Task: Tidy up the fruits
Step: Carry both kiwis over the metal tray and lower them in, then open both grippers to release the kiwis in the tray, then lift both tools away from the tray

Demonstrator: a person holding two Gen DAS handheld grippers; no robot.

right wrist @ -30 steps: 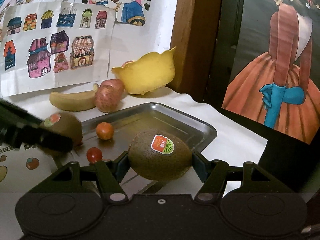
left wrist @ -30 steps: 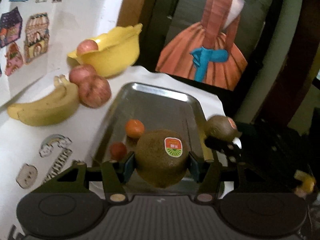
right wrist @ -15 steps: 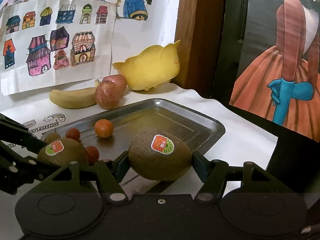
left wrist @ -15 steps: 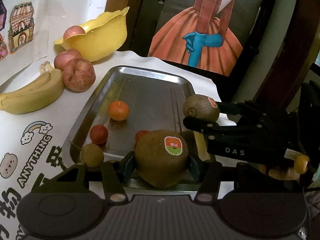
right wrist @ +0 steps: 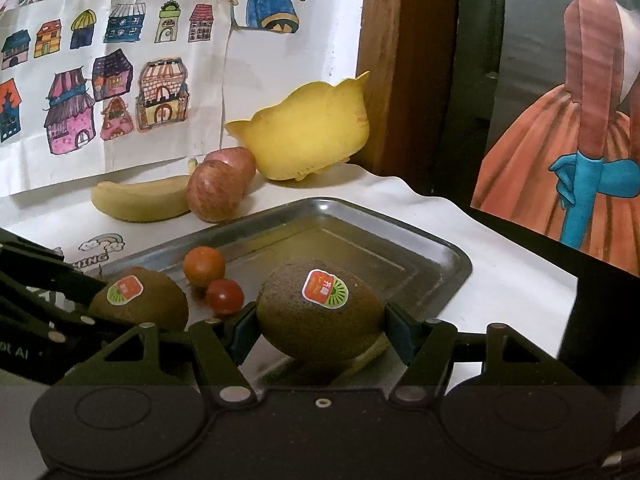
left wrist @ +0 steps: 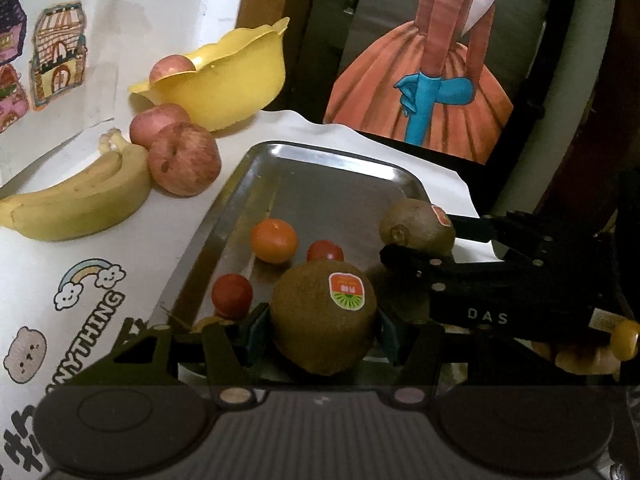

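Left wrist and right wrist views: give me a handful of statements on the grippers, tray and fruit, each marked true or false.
1. Each gripper holds a kiwi. True: left gripper on the left kiwi, right gripper on the right kiwi.
2. The tray is bare. False: an orange fruit and red tomatoes lie in it.
3. The yellow bowl holds an apple. True.
4. The banana lies in the tray. False: it lies on the cloth beside it.
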